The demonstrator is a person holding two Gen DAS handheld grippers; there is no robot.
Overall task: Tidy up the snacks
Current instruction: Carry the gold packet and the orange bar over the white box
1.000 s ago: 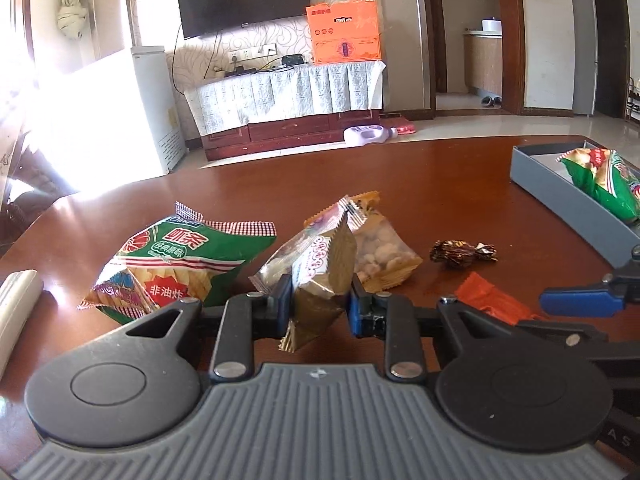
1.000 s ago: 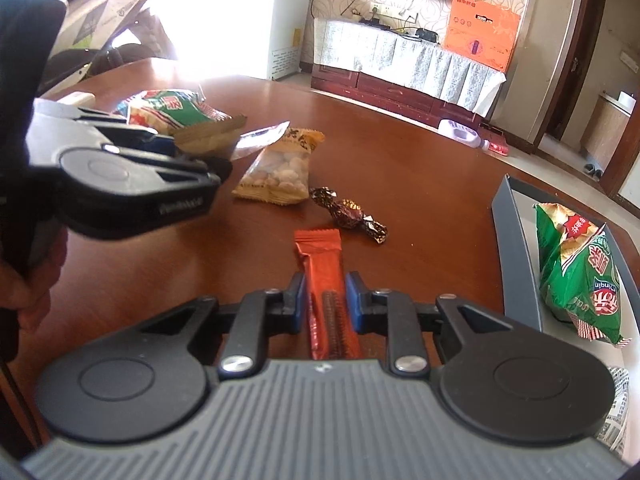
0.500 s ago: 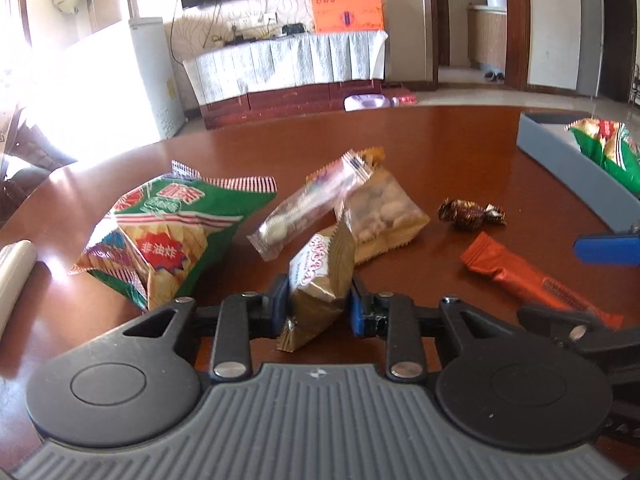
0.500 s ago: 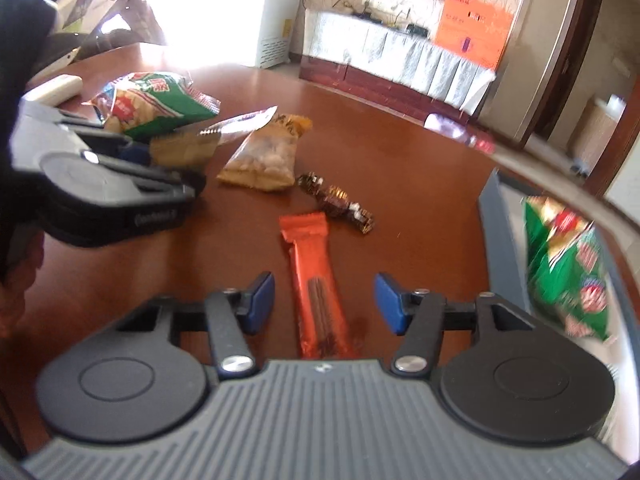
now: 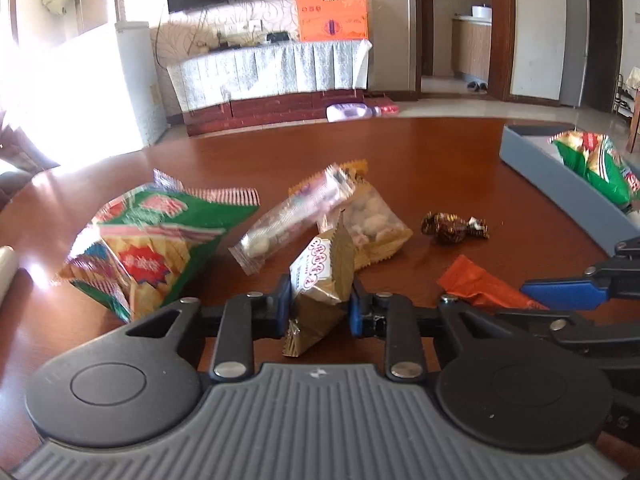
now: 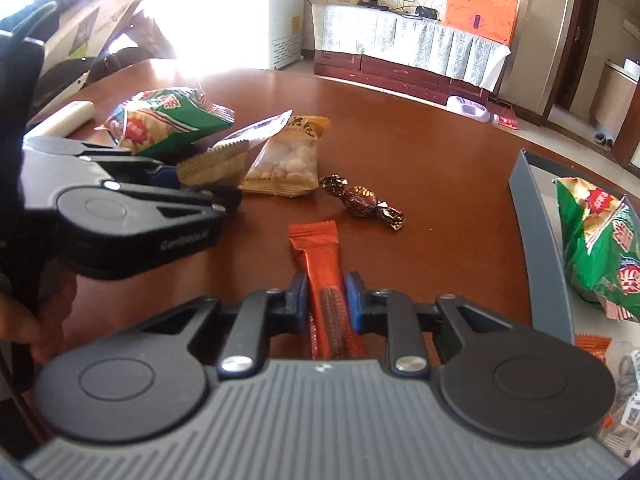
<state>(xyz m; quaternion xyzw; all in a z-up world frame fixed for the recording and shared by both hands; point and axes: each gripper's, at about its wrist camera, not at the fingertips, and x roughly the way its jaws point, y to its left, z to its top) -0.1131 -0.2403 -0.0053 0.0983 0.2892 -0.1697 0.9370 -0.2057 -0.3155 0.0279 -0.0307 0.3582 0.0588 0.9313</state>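
Gripping a crinkled gold packet [image 5: 320,280] with red print too blurred to read, the left tool [image 5: 319,305] holds it upright above the table [image 5: 400,168]; the right tool [image 6: 326,296] is clamped on an orange bar wrapper [image 6: 320,252] lying flat near the grey tray [image 6: 540,260]

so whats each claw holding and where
Left claw pinches the gold packet across its middle; right claw grips the orange bar around its middle.
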